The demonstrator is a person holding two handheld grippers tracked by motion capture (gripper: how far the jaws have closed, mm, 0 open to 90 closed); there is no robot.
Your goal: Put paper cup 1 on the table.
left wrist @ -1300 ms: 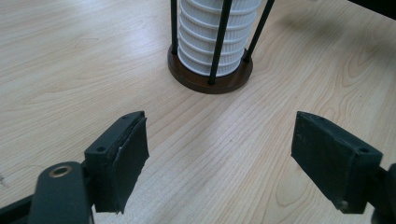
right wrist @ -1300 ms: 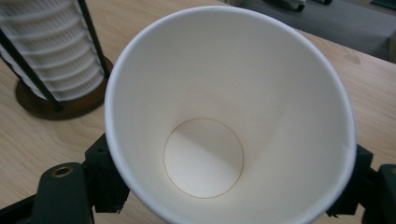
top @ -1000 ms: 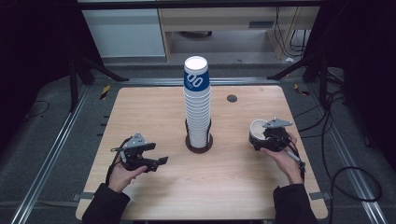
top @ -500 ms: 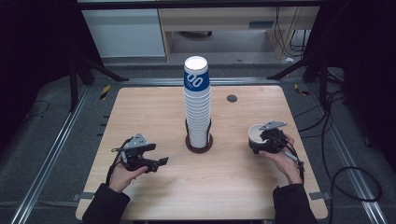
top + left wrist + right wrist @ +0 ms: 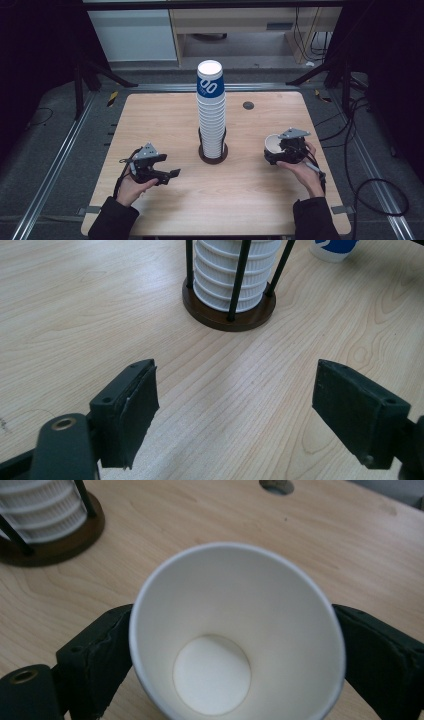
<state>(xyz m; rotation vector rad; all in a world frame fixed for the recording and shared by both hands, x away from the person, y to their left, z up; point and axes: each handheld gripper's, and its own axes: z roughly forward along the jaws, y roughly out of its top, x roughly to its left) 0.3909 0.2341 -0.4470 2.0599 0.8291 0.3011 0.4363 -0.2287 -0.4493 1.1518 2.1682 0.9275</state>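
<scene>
On the right side of the wooden table (image 5: 240, 200), a single white paper cup (image 5: 273, 144) stands upright with its mouth up, between the two black jaws of the right gripper (image 5: 281, 150). From the right gripper view, the cup (image 5: 235, 635) sits between the jaws, one at each side of its wall. These jaws have just been opening; whether the pads touch the cup wall cannot be told. To the cup's left, at the table centre, a tall stack of white cups (image 5: 211, 112) rises from a round dark holder (image 5: 213, 154) with thin black rods; the top cup bears a blue band. Near the table's left front, the left gripper (image 5: 167, 175) rests low over bare wood, jaws spread wide apart with nothing between them, pointing toward the holder (image 5: 227, 315).
</scene>
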